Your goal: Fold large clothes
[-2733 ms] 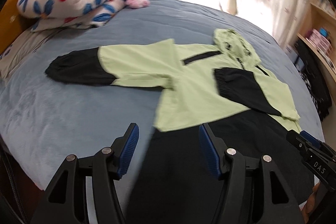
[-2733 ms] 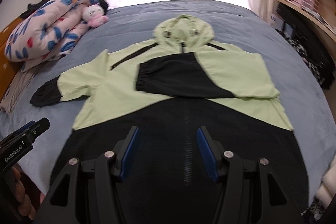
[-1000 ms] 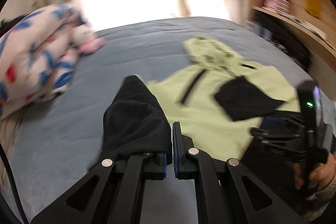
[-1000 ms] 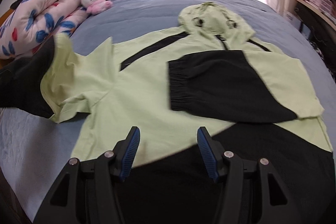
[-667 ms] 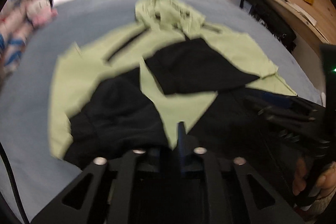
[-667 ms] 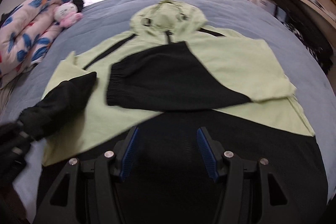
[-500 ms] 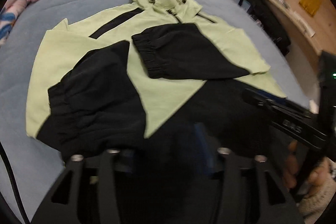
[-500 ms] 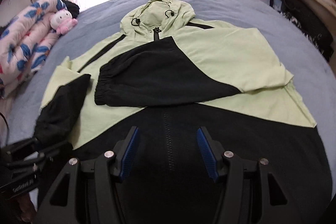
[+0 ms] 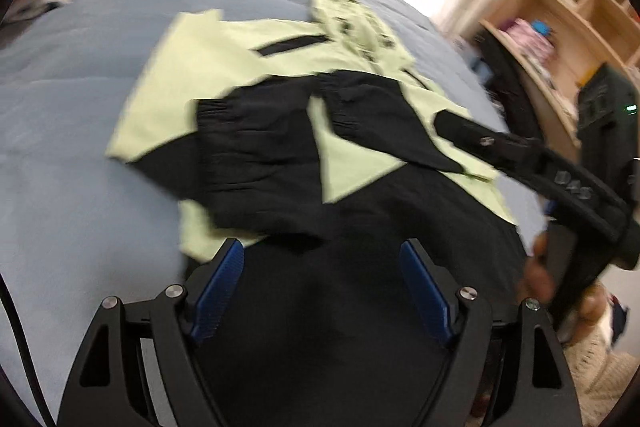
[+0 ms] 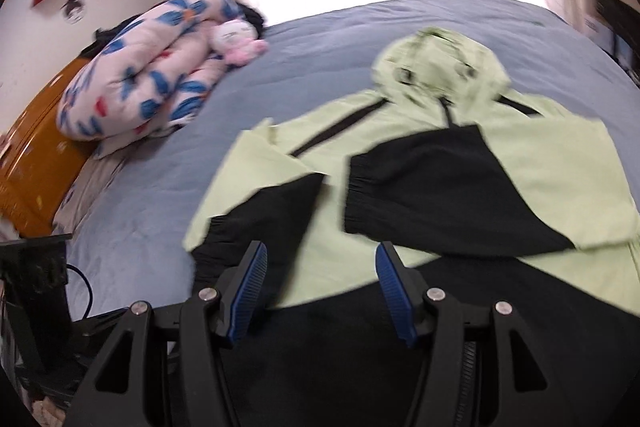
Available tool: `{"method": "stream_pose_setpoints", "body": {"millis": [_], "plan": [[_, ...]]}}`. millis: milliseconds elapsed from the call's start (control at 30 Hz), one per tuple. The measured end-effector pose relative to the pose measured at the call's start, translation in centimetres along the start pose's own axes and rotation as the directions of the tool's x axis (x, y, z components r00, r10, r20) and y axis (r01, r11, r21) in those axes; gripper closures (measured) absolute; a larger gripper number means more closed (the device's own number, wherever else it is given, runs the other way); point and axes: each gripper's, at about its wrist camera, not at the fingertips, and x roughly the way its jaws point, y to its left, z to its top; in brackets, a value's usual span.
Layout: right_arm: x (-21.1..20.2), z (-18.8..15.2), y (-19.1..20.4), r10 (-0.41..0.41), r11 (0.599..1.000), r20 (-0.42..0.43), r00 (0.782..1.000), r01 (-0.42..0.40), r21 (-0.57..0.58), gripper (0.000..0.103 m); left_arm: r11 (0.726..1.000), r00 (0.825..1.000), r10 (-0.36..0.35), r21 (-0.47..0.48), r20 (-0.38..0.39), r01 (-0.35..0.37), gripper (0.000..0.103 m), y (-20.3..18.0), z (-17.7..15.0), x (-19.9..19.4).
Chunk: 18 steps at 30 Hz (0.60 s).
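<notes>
A second ago the left gripper (image 9: 322, 291) was clamped on the black cuff of the jacket's (image 10: 540, 163) left sleeve (image 9: 256, 155), held up off the bed (image 9: 80, 75). Now that sleeve lies folded across the chest, its gathered cuff just beside the cuff of the right sleeve (image 10: 432, 195), which was already folded in. The left gripper's jaws are opening and nothing is between them; its ribbed blue pads (image 9: 218, 287) hang over the black lower half of the jacket. The right gripper (image 10: 320, 295) is as wide apart as before, also empty, above the same black panel near the hem.

The jacket lies flat, front up, across the middle of the bed, hood (image 10: 436, 63) toward the far edge by the curtained window. It is a thin, smooth fabric, pale green above and black below, with black forearms ending in elastic puckered cuffs and a dark zip down the front. The bed cover is a soft grey-blue quilt. At the far left corner sits a puffy rolled duvet (image 10: 148, 83) printed with blue and red flowers, with a small pink and white plush toy (image 10: 238, 41) against it.
</notes>
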Motion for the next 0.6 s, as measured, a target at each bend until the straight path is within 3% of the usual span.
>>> {"method": "stream_pose_setpoints", "body": {"millis": [67,267,333,600], "plan": [[0.6,0.2,1.4,0.029,0.999,-0.021,0.999,-0.030,-0.031,0.046,0.996,0.996,0.086,0.009,0.012,-0.086,0.024,0.6,-0.2,-0.6],[3.6,-0.2,5.7,0.042,0.989,-0.101,0.994,-0.056,-0.135,0.045,0.974,0.975,0.219,0.046,0.033,-0.220,0.024,1.9,-0.9,-1.9],[5.0,-0.5,7.0,0.029,0.984,-0.129,0.991,-0.051,-0.169,0.036,0.964,0.965,0.258,0.056,0.032,-0.260,0.024,2.4,-1.3,-2.0],[9.3,-2.3,10.9,-0.076,0.955,-0.205,0.976,0.012,-0.296,0.033,0.941,0.942,0.335,0.044,0.015,-0.335,0.024,4.7,-2.8,-2.3]]}}
